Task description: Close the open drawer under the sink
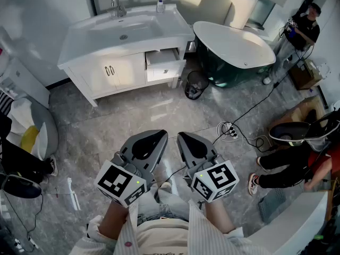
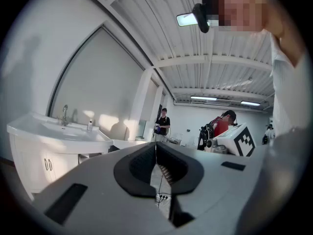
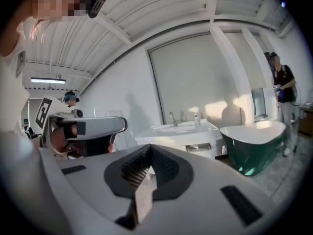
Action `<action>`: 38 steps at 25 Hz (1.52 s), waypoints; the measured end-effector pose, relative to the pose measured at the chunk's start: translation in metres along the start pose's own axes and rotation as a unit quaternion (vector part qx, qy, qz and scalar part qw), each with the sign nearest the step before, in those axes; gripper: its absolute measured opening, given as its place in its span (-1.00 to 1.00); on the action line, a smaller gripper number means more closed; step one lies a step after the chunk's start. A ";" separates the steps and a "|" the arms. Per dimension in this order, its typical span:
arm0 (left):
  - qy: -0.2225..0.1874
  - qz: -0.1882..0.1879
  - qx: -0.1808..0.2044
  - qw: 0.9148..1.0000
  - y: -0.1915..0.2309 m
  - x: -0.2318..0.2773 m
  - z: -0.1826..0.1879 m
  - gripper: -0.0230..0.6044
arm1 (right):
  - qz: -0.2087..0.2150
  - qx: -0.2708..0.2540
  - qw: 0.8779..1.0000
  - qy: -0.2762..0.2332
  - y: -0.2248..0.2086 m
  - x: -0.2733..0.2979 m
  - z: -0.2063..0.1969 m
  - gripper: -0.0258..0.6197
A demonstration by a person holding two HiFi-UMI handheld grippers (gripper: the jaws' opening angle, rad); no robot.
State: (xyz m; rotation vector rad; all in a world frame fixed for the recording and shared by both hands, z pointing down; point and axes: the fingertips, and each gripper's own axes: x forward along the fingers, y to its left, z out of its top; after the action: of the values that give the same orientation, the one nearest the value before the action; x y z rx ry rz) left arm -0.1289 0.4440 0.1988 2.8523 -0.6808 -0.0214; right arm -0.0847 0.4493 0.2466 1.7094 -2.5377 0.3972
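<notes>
Left gripper [image 1: 157,136]: grey shell, ribbed black pads, jaws together, empty.
Sink [image 1: 125,31]: glossy white rectangular vanity.
Drawer [image 1: 166,64]: white, under the sink's right end, pulled out, well apart from both grippers.
Right gripper [image 1: 185,138]: same build, jaws together, empty.
Bathtub [image 1: 234,47]: oval, dark green outside.

The right gripper [image 3: 151,147] has its jaws closed together, with nothing between them; beyond their tips stands the sink [image 3: 178,130]; under the sink's right end a drawer [image 3: 198,148] hangs open; right of the sink is a green tub [image 3: 253,140]; the left gripper [image 3: 95,128] shows left of the sink.
</notes>
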 end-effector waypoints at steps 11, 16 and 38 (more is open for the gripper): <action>-0.004 0.016 0.009 1.000 -0.014 0.005 -0.002 -0.87 | 0.009 -0.003 1.000 -0.007 -0.006 -0.019 -0.002 -0.89; -0.005 0.024 0.009 1.000 -0.021 0.004 -0.006 -0.87 | 0.012 -0.003 1.000 -0.006 -0.009 -0.028 -0.006 -0.89; 0.002 0.017 0.000 1.000 0.126 0.104 0.027 -0.87 | -0.010 0.019 0.999 0.025 -0.099 0.114 0.015 -0.89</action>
State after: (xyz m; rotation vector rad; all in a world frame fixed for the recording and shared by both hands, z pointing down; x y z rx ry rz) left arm -0.0938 0.2825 0.2019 2.8402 -0.7275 -0.0113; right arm -0.0360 0.3069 0.2712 1.7139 -2.4921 0.4831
